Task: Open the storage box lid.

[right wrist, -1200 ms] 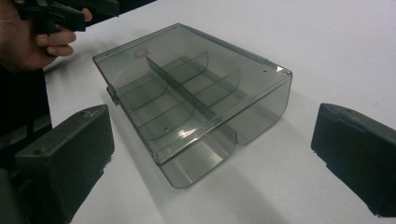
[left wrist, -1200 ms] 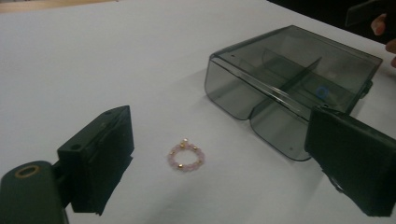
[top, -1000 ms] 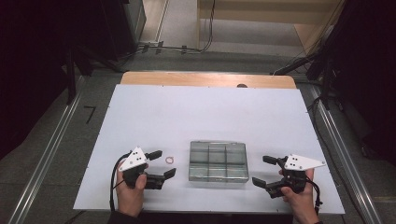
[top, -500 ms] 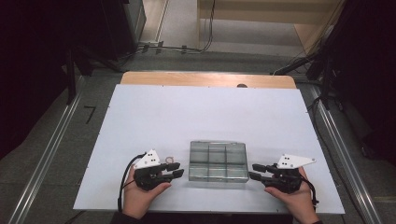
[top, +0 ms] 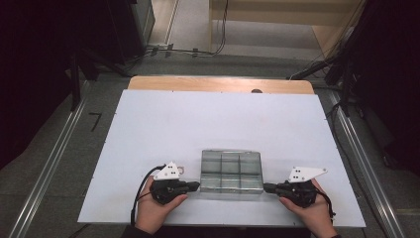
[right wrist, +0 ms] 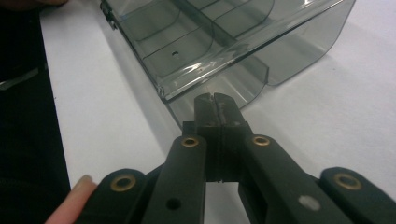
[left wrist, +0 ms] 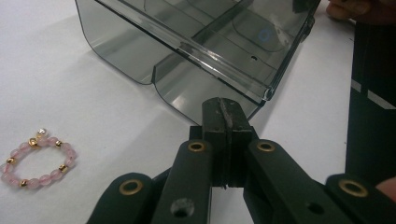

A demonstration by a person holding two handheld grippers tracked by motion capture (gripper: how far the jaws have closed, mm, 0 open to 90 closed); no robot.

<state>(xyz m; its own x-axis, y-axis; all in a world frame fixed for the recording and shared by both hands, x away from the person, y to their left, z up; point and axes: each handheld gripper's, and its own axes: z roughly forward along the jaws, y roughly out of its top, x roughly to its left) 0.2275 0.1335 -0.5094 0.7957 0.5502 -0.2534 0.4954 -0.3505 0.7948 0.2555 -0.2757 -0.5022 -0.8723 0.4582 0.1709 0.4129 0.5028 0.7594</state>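
Both jaws just closed, nothing between. My left gripper and right gripper tips sit at opposite ends of the smoky compartment box, mid-worktop, prob. touching. Next: press inward evenly, shift it.

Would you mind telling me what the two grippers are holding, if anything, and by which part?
Nothing: left gripper and right gripper are shut empty, tips against opposite ends of the box.

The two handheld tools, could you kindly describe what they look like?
Both are black. The left tool and the right tool each carry a pale three-cornered plate on top, and a black cable trails from each. Up close, brass-coloured rivets sit in the black linkage arms.
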